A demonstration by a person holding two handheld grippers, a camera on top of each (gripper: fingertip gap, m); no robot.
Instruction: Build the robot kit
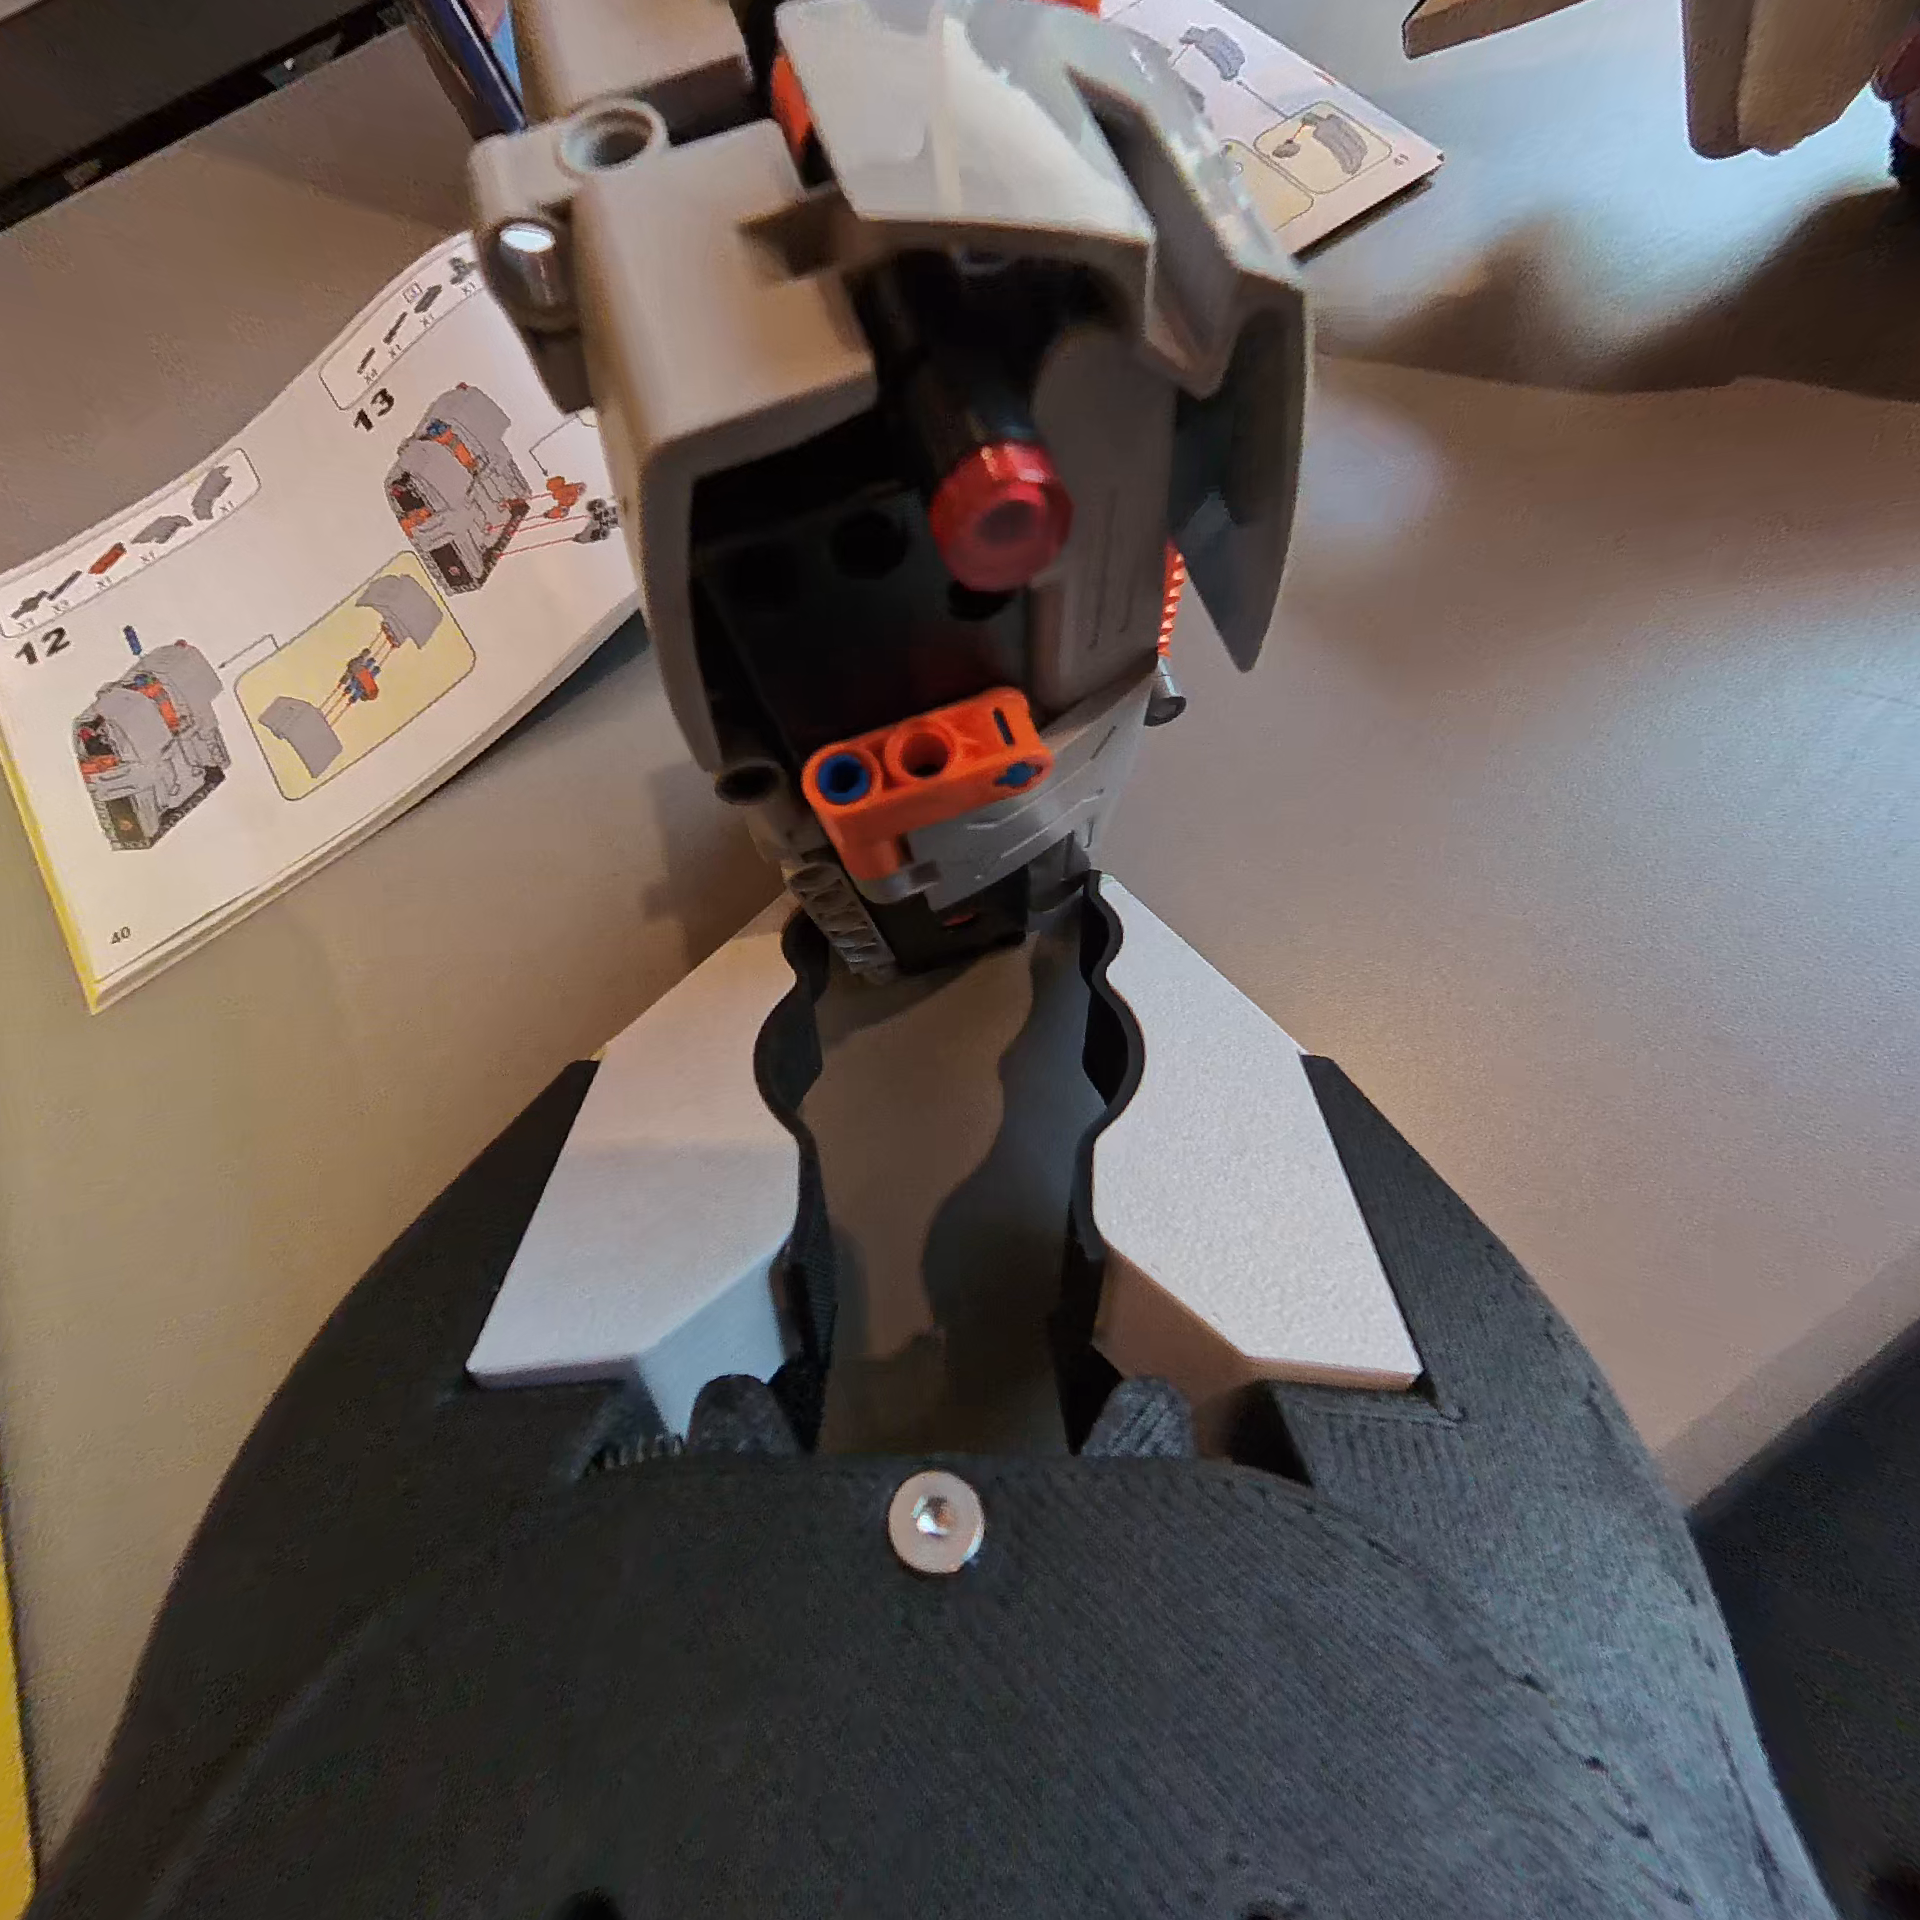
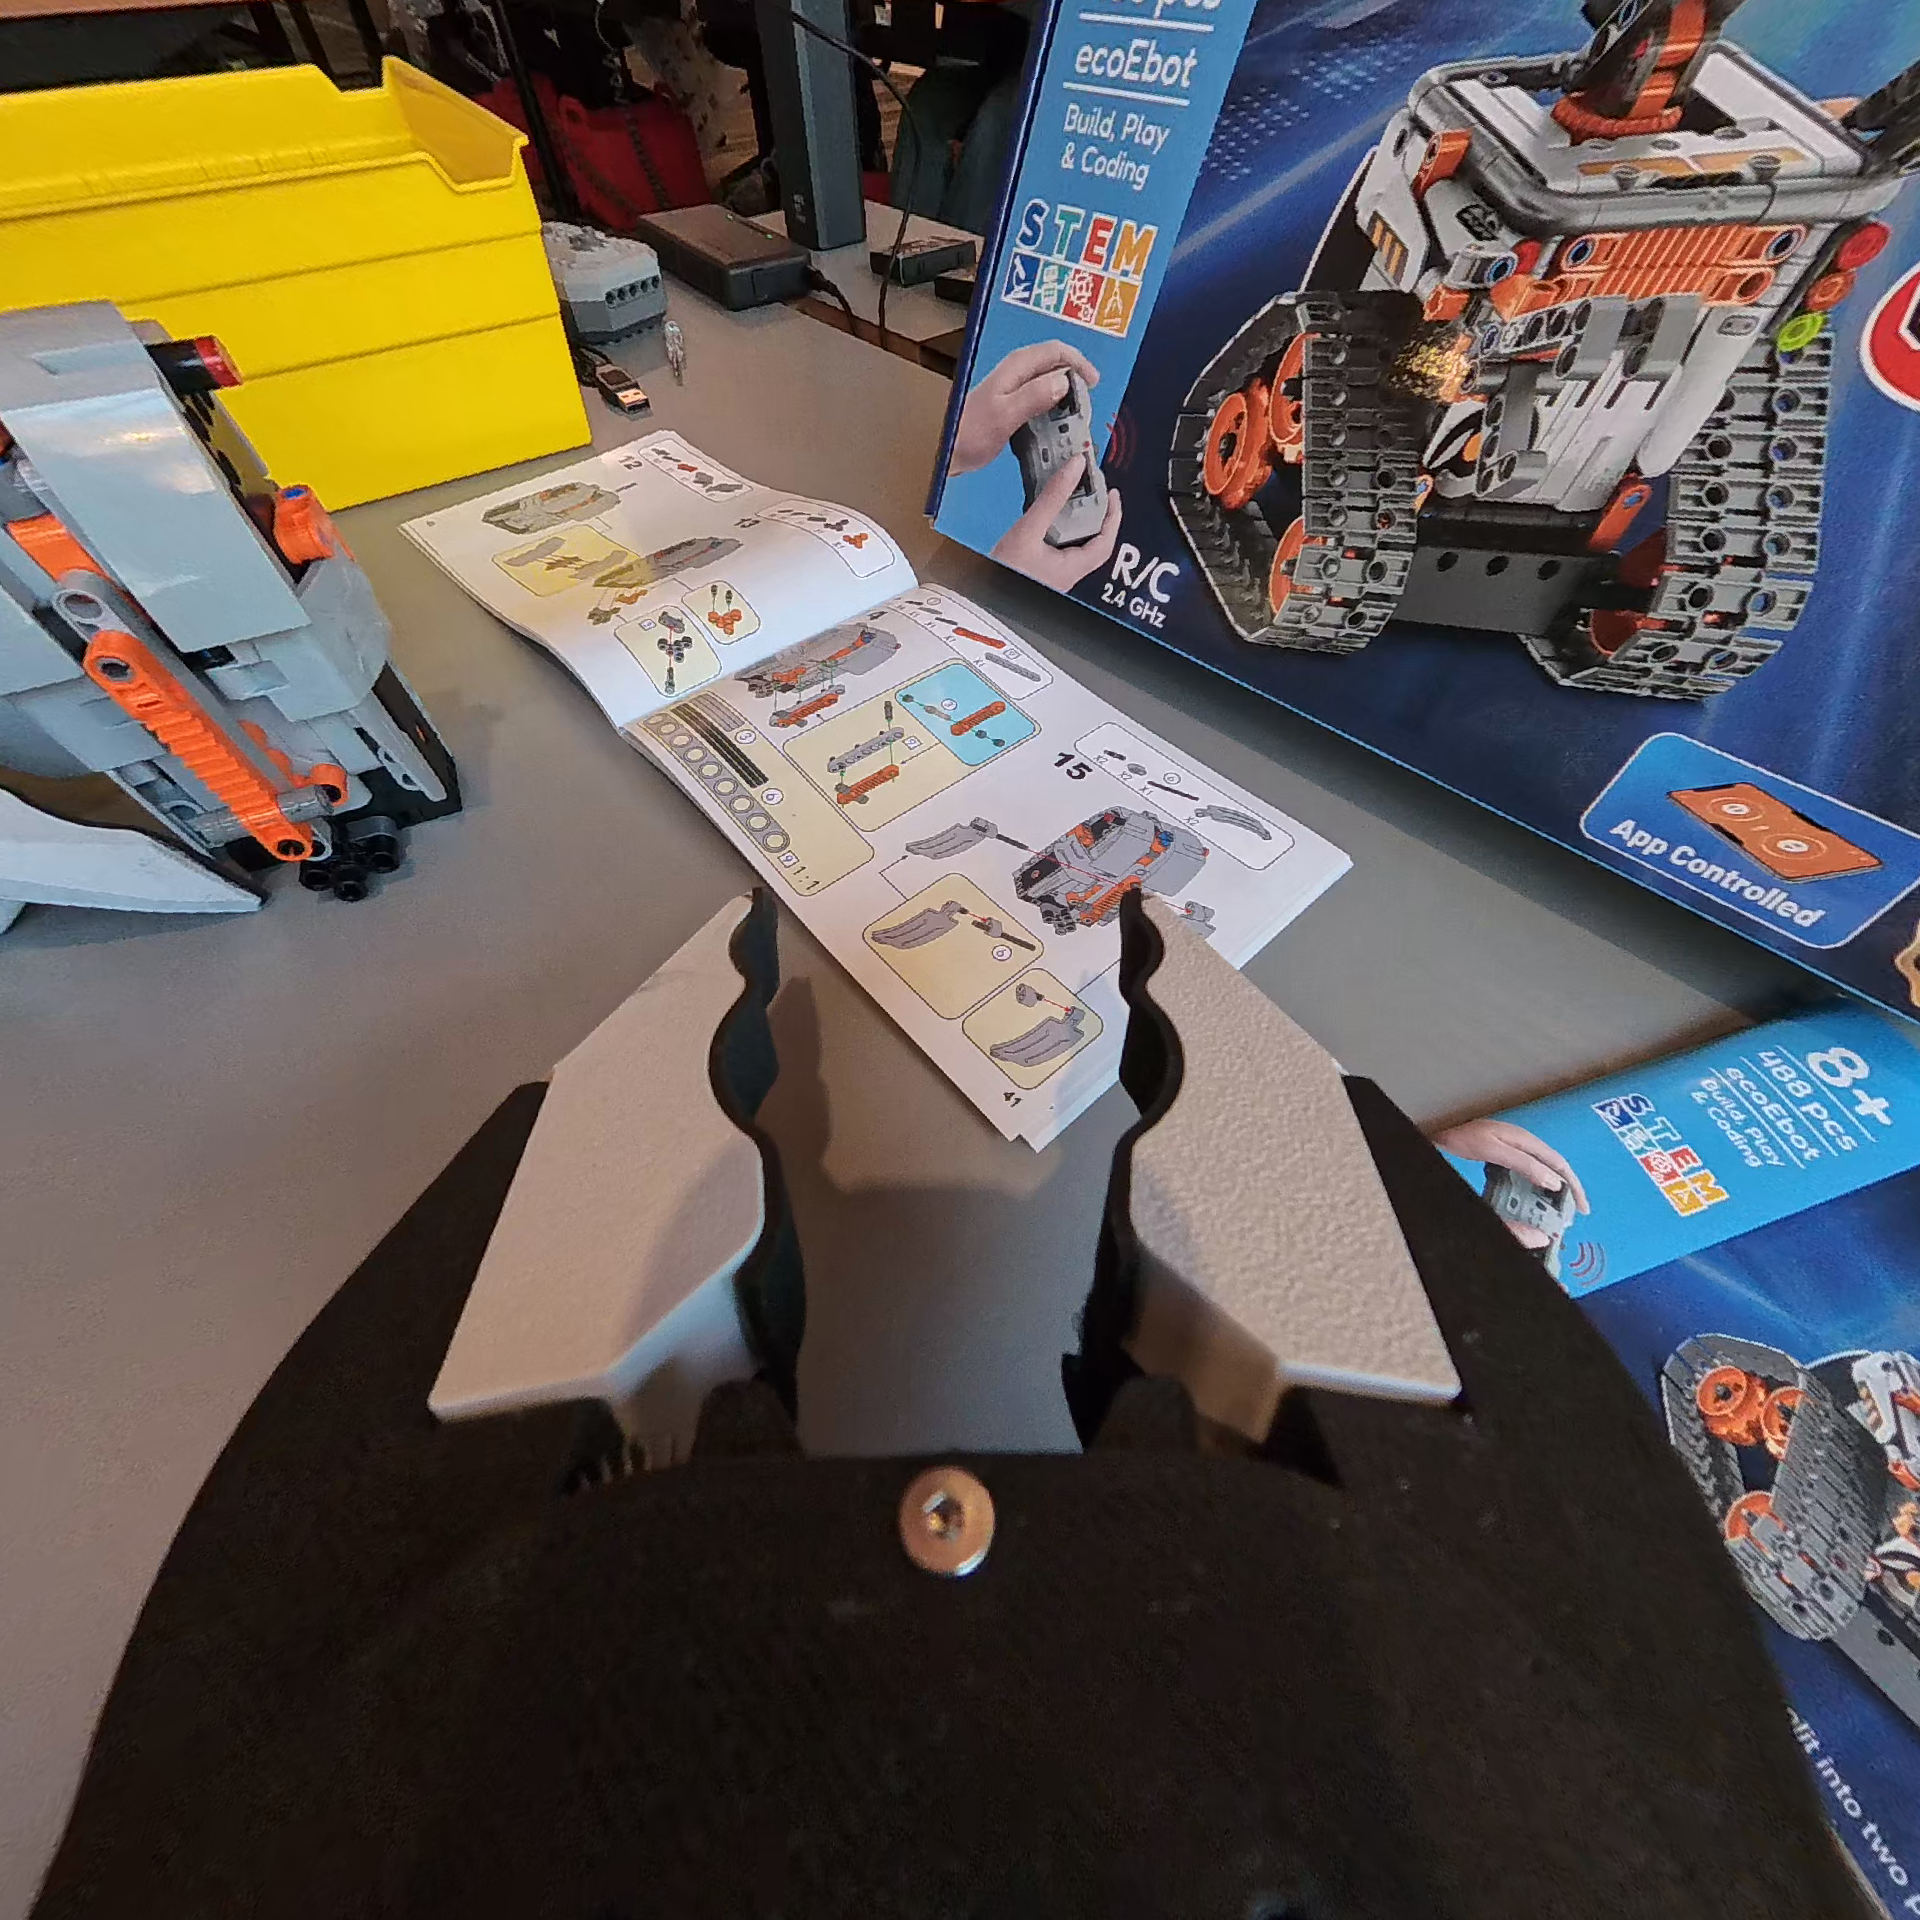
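Since the left gripper (image 1: 951, 925) jaws pinch only the bottom edge of the grey-and-orange block-built robot body (image 1: 935, 468) held above the bench (image 1: 1558, 727), it may pivot out; right gripper (image 2: 945, 914) jaws are spread, empty, over the instruction booklet (image 2: 883, 727).

Grey table (image 2: 312, 1039): open instruction booklet (image 2: 831, 727); yellow bin (image 2: 312, 312) at back; blue toy box (image 2: 1455, 416) upright; second blue box (image 2: 1766, 1351) lying flat; grey block unit (image 2: 608, 275); partly built grey-orange model (image 2: 187, 623).
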